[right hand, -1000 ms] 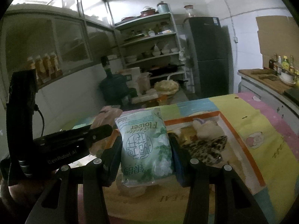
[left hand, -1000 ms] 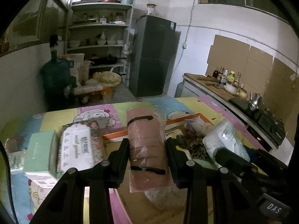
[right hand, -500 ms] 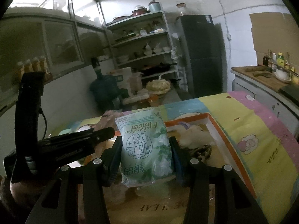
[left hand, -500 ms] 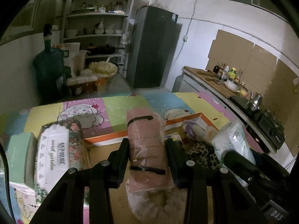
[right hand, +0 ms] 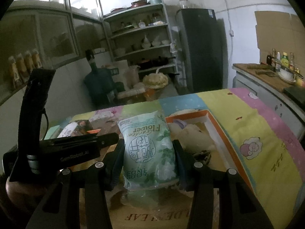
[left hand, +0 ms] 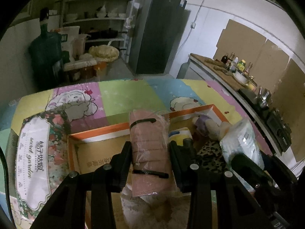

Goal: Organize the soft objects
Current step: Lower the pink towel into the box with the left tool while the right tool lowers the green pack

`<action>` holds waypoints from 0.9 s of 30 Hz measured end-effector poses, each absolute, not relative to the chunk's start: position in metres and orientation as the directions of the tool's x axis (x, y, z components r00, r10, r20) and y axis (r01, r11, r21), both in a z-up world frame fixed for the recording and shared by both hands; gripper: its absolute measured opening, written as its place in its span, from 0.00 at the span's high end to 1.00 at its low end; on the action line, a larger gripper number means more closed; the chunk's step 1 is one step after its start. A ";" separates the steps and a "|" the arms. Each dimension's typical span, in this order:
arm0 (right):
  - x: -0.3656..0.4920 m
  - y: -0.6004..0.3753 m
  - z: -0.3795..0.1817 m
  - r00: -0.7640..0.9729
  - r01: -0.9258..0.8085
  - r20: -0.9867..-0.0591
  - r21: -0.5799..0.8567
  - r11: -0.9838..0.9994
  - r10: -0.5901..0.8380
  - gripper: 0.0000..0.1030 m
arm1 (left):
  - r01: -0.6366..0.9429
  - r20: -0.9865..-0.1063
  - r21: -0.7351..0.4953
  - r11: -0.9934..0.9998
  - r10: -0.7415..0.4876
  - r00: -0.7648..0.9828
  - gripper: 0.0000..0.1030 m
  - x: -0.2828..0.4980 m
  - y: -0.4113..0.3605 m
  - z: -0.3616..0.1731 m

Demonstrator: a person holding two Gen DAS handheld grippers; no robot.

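Firmly clamped, pink pack [left hand: 149, 152] in left gripper [left hand: 150, 159], above box [left hand: 99, 131]

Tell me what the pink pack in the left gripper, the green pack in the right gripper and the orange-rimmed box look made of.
Pink pack: soft pinkish sheets, perhaps face masks, in clear glossy film; it glints and wrinkles.
Green pack: printed plastic film, slightly shiny and puckered, likely over soft tissues.
Box: cardboard, matte brown inside with printed lettering, orange and white on the rim.

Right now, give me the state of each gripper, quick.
Left gripper: jaws closed on the pink packet.
Right gripper: jaws closed on the green tissue pack.
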State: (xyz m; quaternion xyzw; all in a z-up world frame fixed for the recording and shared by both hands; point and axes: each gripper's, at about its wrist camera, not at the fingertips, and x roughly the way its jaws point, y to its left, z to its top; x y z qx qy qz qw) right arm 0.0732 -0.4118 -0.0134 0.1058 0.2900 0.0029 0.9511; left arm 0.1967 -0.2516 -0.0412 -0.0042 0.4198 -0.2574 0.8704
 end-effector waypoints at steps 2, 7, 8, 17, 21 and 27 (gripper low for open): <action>0.076 -0.413 -0.016 0.827 0.055 -0.559 0.201 0.978 0.068 0.51 | 0.444 -0.738 -0.222 0.868 -0.447 0.505 0.61 0.198 -0.253 -0.045; 0.084 -0.415 -0.023 0.810 0.055 -0.583 0.191 0.980 0.068 0.51 | 0.443 -0.764 -0.233 0.865 -0.445 0.468 0.61 0.202 -0.255 -0.053; 0.085 -0.415 -0.025 0.807 0.056 -0.587 0.189 0.980 0.067 0.51 | 0.444 -0.769 -0.235 0.864 -0.445 0.459 0.61 0.202 -0.257 -0.054; 0.092 -0.415 -0.034 0.781 0.063 -0.622 0.171 0.983 0.058 0.51 | 0.425 -0.806 -0.270 0.864 -0.445 0.391 0.59 0.210 -0.258 -0.068; 0.095 -0.415 -0.034 0.778 0.063 -0.626 0.171 0.983 0.058 0.51 | 0.412 -0.806 -0.282 0.866 -0.447 0.388 0.59 0.211 -0.255 -0.070; 0.095 -0.416 -0.037 0.774 0.063 -0.629 0.181 0.981 0.066 0.51 | 0.400 -0.807 -0.289 0.870 -0.446 0.386 0.57 0.213 -0.254 -0.071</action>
